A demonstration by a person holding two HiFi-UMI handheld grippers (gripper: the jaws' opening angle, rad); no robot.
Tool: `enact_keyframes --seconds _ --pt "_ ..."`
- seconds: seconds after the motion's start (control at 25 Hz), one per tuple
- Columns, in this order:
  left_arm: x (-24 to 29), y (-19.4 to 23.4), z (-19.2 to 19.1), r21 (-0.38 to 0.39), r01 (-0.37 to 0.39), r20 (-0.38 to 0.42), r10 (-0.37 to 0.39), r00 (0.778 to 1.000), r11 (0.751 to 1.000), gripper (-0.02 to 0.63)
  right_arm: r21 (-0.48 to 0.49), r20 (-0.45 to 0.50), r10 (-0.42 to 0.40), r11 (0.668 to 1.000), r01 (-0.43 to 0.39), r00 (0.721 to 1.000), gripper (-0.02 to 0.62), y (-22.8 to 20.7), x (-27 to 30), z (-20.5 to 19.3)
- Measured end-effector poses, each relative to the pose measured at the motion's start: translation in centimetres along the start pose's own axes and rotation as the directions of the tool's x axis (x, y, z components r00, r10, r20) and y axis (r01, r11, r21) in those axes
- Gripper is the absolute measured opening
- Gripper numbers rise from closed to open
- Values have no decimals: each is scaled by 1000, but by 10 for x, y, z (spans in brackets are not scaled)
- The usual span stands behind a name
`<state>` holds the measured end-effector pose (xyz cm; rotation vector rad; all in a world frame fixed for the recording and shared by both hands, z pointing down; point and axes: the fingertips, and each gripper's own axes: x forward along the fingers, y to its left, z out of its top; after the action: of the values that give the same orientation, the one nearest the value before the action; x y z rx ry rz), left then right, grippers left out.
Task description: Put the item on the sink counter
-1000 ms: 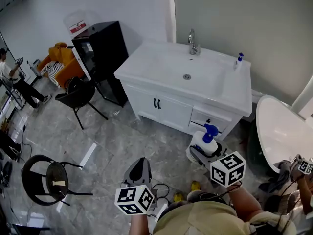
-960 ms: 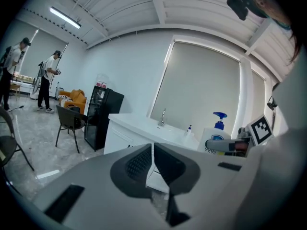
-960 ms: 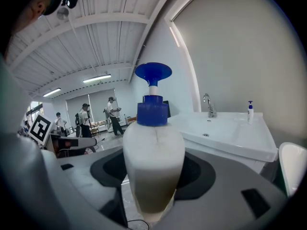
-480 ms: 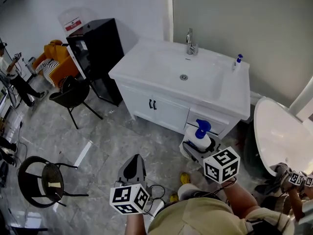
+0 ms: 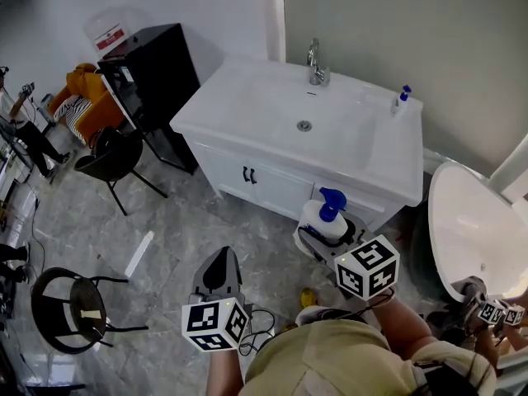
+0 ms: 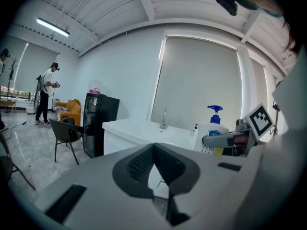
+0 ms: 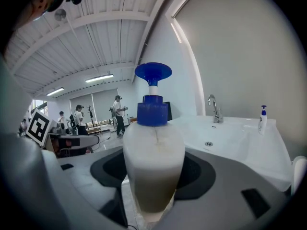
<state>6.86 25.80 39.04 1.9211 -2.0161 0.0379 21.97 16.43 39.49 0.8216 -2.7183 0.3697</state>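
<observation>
Before the white vanity, the right gripper (image 5: 334,236) was held out low from a bent arm. Its jaws were clamped on an upright white pump bottle with a blue nozzle (image 5: 320,219), short of and below the white sink counter (image 5: 396,159). The bottle's base was hidden between the jaws. To its left, the left gripper (image 5: 221,272) pointed forward, jaws pressed together, empty. Bare counter lay ahead, beside the basin.
</observation>
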Motion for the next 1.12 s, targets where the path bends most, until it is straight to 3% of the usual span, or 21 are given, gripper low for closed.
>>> enact_keyframes --seconds 0.68,0.88,1.12 --pt "81 -22 7 -17 -24 -48 23 999 1000 35 17 -43 58 998 -57 997 279 -70 39 8" --pt "100 -30 8 5 -38 -51 38 998 999 35 14 -62 78 997 -78 995 279 -85 47 5" --pt "116 -32 6 -27 -29 -50 28 998 999 35 4 -77 91 996 -91 993 279 -91 55 1"
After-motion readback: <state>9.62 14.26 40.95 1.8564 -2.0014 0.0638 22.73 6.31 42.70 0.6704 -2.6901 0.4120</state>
